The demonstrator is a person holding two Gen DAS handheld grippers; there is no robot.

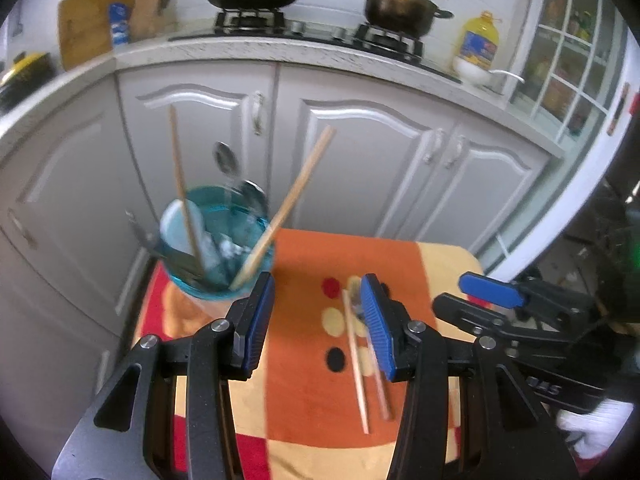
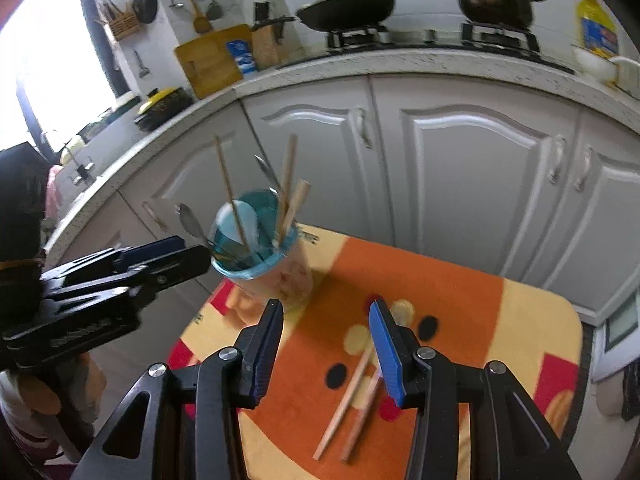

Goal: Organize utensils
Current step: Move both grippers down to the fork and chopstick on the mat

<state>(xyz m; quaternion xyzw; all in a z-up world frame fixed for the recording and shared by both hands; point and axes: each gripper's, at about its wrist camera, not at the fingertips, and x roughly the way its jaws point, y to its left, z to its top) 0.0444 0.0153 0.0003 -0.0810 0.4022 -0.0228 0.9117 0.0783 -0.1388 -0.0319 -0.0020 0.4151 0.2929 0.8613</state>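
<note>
Bare orange patterned cloth [image 2: 312, 380] on the bench lies open at the near centre, bounded far-left by the blue translucent cup [image 2: 256, 256] bristling with leaning wooden chopsticks [image 1: 288, 208] and right by two loose wooden chopsticks [image 2: 348, 396].

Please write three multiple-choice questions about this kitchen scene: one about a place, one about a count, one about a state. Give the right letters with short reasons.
1. Where does the blue cup stand?
A. on the stove
B. at the far left corner of the orange cloth
C. on the floor

2. How many chopsticks lie on the cloth?
A. two
B. four
C. none

3. How are the right gripper and left gripper?
A. both shut on chopsticks
B. one shut
C. both open and empty

Answers:
1 B, the cup sits on the cloth's corner.
2 A, a pair lies side by side.
3 C, the jaws are apart, holding nothing.
</note>
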